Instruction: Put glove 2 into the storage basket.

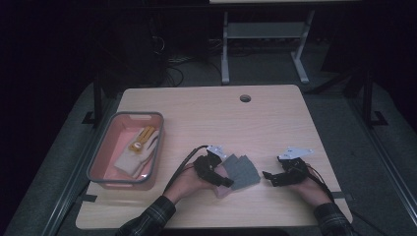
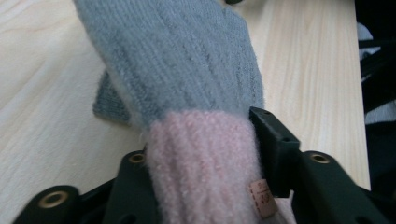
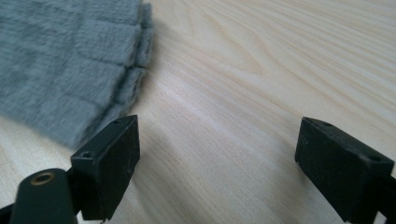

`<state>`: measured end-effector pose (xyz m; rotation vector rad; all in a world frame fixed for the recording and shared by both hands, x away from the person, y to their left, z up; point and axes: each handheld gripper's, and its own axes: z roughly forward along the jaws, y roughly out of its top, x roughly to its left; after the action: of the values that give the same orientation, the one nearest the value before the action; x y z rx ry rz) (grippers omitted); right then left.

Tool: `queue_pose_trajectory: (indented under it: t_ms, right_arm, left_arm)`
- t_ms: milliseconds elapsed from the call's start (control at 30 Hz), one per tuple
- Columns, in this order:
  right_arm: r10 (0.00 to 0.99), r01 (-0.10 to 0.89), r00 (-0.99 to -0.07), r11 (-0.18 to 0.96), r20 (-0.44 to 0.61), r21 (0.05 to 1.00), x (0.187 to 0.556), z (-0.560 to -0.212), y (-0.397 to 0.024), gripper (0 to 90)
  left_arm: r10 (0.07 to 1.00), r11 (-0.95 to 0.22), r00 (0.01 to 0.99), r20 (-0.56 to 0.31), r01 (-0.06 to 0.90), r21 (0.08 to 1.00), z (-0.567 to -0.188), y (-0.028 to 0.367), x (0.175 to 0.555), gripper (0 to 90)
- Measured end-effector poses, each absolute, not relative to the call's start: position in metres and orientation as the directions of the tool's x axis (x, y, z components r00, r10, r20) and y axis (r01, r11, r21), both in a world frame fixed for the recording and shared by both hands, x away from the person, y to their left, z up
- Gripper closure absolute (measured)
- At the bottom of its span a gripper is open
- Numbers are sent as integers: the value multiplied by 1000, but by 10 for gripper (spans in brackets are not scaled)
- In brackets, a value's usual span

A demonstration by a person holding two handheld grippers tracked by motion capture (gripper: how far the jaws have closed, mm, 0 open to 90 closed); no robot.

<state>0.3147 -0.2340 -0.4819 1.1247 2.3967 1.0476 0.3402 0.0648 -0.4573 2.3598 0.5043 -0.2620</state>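
The light wooden surface carried a pink tray with a grey rim at its left side. Inside the tray lay a white glove with a yellow patch near its fingers. A round cable hole sat near the far edge of the surface. Beyond the surface, on the dark floor, stood a grey metal frame and some loose cables. Nothing stood between the two tools apart from the glove itself.

A grey knitted glove with a pink cuff lay flat on the near middle of the surface, its fingers pointing to the far right. A small tan label was fixed to the cuff; its printing was too small and blurred to be read. No other writing was legible.

The left tool, held in the person's left hand, was clamped on the pink cuff; in the left gripper view the cuff filled the gap between the two black jaws, touching both.

The right tool, held in the right hand, stood just right of the glove, its jaws pointing left towards it. In the right gripper view the jaws were wide apart with bare wood between them, and the grey glove fingers lay just beyond the left jaw, not touching it that could be seen.
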Motion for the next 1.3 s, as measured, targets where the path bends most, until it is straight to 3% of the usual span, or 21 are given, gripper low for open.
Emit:
queue_pose_trajectory:
  t_ms: [267,1300]
  right_arm:
    - [757,542,-652,428,41,723,315,-482,-234,136]
    - [756,539,-653,429,38,725,315,-482,-234,136]
  left_arm:
    - [272,-692,916,-295,399,602,-448,64,337,638]
    - [399,-577,877,-267,466,671,-387,117,350,637]
